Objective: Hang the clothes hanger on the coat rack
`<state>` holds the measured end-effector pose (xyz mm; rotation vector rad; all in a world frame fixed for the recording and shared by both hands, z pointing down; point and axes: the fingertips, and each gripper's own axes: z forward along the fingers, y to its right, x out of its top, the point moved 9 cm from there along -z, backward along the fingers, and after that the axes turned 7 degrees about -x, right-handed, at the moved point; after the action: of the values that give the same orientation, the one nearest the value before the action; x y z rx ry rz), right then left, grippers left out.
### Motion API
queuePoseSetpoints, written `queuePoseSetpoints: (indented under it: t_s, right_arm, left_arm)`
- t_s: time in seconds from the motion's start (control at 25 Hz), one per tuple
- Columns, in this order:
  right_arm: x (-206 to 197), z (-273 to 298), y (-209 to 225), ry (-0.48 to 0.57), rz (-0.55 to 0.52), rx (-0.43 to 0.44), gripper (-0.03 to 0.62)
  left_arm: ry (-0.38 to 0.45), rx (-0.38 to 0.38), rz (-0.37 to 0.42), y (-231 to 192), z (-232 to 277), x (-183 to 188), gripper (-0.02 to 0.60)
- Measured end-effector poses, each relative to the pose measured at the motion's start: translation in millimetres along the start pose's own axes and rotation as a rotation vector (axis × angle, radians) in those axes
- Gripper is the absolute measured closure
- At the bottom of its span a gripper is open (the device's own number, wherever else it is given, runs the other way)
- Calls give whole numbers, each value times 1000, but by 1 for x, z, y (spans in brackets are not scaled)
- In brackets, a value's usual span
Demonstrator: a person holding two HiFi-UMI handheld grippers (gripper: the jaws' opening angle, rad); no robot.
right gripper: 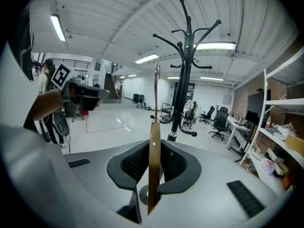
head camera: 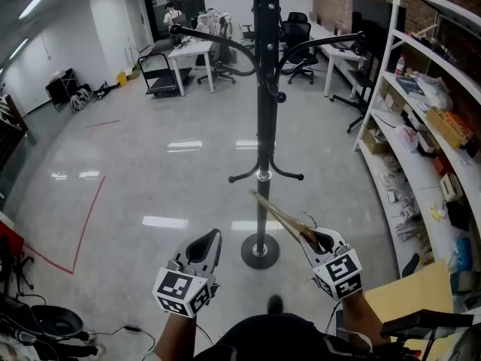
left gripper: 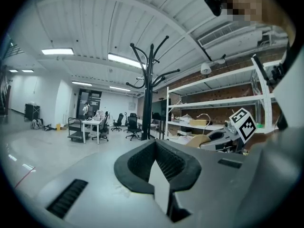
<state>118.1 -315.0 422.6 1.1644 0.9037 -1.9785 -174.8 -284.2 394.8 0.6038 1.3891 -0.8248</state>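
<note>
The black coat rack (head camera: 261, 119) stands straight ahead on the shiny floor, its round base (head camera: 260, 251) between my two grippers and its curved arms spreading at the top. My right gripper (head camera: 319, 241) is shut on the wooden clothes hanger (head camera: 279, 214), which angles up and left toward the pole. In the right gripper view the hanger (right gripper: 154, 160) stands edge-on between the pads, its metal hook (right gripper: 156, 87) just left of the rack (right gripper: 185, 75). My left gripper (head camera: 204, 247) is shut and empty, left of the base. The left gripper view shows the rack (left gripper: 148, 96) beyond its jaws.
White shelving (head camera: 421, 119) loaded with boxes and bags lines the right side. A tan board (head camera: 409, 295) lies at the lower right. Desks, a cart (head camera: 159, 74) and office chairs (head camera: 299, 45) stand behind the rack. Red tape (head camera: 84, 224) marks the floor at left.
</note>
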Motion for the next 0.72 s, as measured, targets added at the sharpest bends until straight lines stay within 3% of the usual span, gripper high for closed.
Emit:
queuePoseSetpoints:
  t_s: [0.32,0.72]
  right_arm:
    - [-4,71,38,-51,-71,110,537]
    - [-18,168,14,-183,-38,168,537]
  left_arm:
    - [-8,57,-14,-32,56,3,581]
    - [-53,45,-49,-106,95,-6,581]
